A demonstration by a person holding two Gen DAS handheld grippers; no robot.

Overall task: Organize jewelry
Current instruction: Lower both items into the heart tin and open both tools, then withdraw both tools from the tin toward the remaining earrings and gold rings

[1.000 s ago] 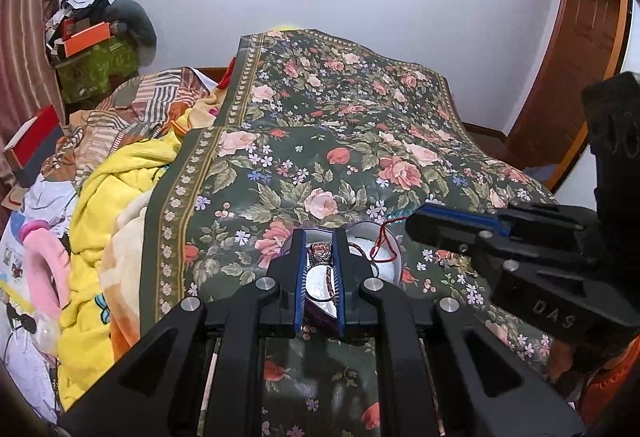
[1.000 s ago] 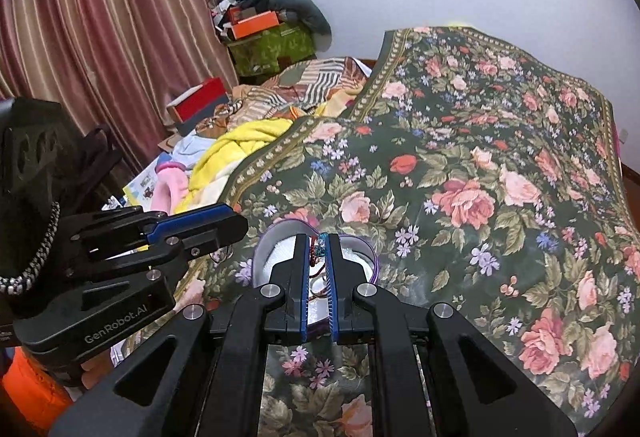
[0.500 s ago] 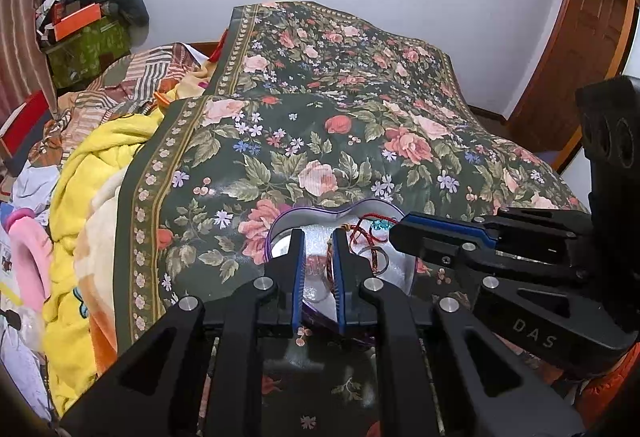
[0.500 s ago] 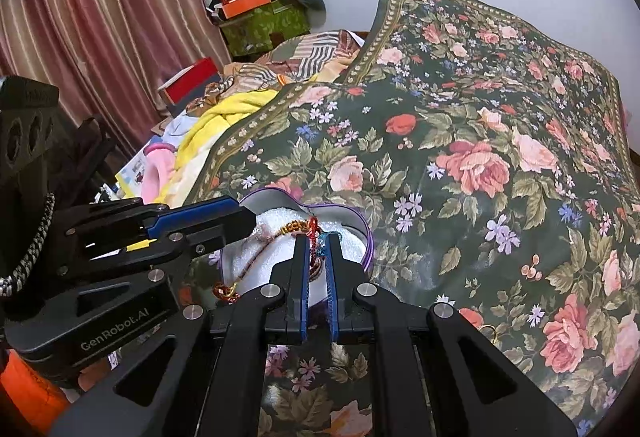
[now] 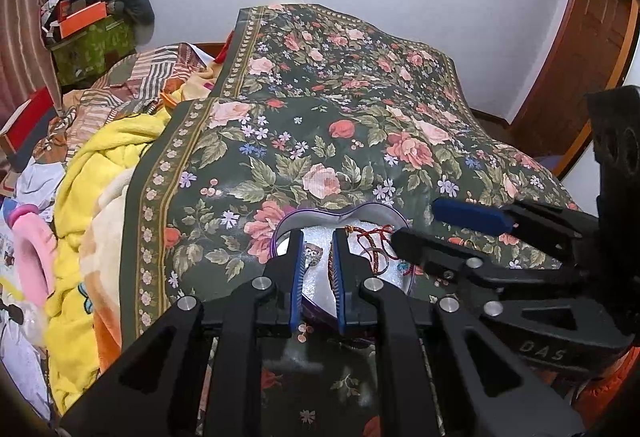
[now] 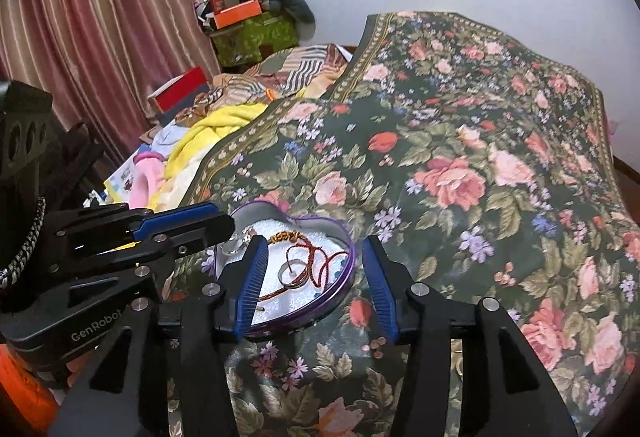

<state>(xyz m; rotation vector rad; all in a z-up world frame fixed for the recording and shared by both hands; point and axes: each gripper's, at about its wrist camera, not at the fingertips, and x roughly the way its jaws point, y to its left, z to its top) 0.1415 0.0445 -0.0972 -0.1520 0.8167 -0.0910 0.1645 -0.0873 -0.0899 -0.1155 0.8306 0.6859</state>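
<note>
on the floral-covered bed (image 6: 460, 165), a heart-shaped tin (image 6: 344, 269) kept the red cord bracelet (image 6: 320, 261) and ring (image 6: 291, 274) together; the right claw (image 6: 314, 277) was opening, empty, while the left claw (image 5: 316, 269) stayed nearly shut above it, its grip unclear.

The left gripper (image 5: 316, 253) is pointing steeply downward, its jaws standing narrowly apart. Just to its right, the right gripper (image 6: 312, 265) is angling down likewise, its jaws opening.
</note>
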